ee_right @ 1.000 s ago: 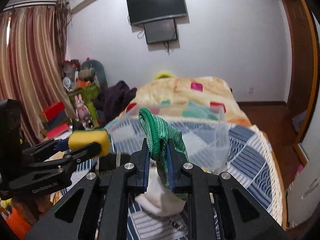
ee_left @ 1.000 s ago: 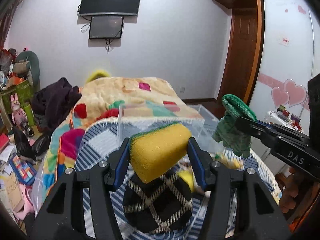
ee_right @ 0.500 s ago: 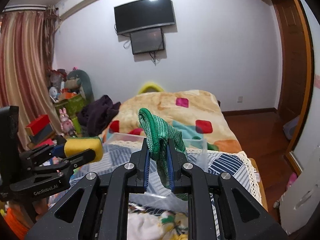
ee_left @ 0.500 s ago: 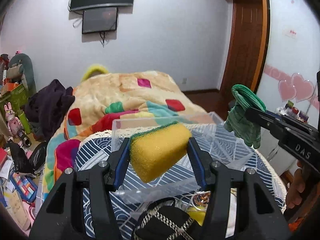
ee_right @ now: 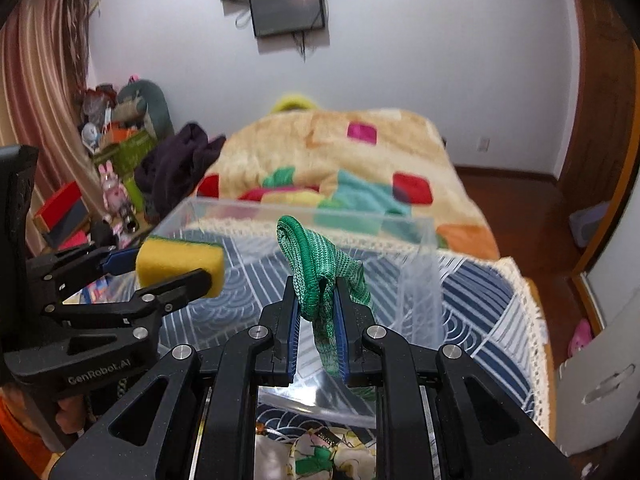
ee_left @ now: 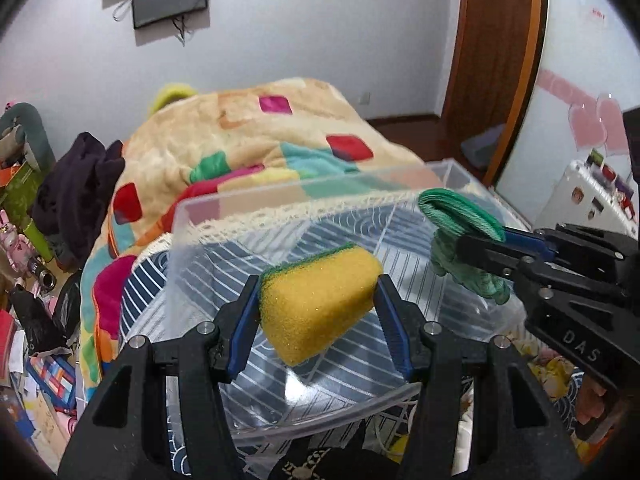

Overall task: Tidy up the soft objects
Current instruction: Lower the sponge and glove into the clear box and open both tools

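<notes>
My left gripper is shut on a yellow sponge with a green scouring side and holds it over the near part of a clear plastic bin. My right gripper is shut on a green knitted glove and holds it over the same bin. In the left wrist view the glove hangs at the right, above the bin. In the right wrist view the sponge shows at the left. The bin stands on a blue patterned cloth.
Behind the bin lies a bed with a colourful blanket. Dark and patterned fabric items lie on the cloth below the grippers. Clutter and toys stand at the left. A white cabinet is at the right.
Both grippers have moved forward and now hang over the open bin, still holding the sponge and the glove. The dark checked item has dropped out of the left view's centre.
</notes>
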`<state>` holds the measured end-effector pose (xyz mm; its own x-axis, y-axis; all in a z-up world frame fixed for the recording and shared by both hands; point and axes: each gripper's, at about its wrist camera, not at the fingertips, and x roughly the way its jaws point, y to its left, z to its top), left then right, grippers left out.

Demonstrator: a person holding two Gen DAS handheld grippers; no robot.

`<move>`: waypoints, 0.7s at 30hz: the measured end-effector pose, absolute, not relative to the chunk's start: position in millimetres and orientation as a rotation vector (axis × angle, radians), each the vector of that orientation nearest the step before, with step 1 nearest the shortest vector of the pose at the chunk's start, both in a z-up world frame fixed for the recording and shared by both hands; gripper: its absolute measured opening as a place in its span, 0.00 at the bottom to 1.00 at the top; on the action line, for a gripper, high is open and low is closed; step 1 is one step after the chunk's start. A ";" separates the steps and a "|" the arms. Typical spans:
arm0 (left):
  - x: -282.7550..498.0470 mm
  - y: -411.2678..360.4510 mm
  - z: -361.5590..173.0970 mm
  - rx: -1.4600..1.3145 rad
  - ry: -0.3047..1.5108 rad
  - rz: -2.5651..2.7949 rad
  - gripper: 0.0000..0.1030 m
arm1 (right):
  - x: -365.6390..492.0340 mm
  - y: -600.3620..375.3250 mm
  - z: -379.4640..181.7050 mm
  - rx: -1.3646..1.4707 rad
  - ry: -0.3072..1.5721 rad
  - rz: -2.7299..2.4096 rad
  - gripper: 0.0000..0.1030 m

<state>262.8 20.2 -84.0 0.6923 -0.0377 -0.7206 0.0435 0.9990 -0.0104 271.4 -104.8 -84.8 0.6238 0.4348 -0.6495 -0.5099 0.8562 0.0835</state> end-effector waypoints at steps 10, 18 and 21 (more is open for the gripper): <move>269.3 16.6 -94.9 0.061 0.847 0.002 0.58 | 272.4 -107.1 -100.1 -0.135 0.813 0.562 0.17; 258.0 24.1 -85.3 0.013 0.818 -0.016 0.74 | 262.3 -111.4 -89.9 -0.172 0.764 0.551 0.39; 246.1 25.7 -74.0 0.011 0.777 -0.008 0.77 | 257.4 -114.5 -81.6 -0.166 0.731 0.544 0.44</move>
<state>246.1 25.7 -74.0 0.7131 -0.0034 -0.7011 0.0118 0.9999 0.0071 257.4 -114.5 -81.6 0.6135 0.4135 -0.6728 -0.5261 0.8494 0.0422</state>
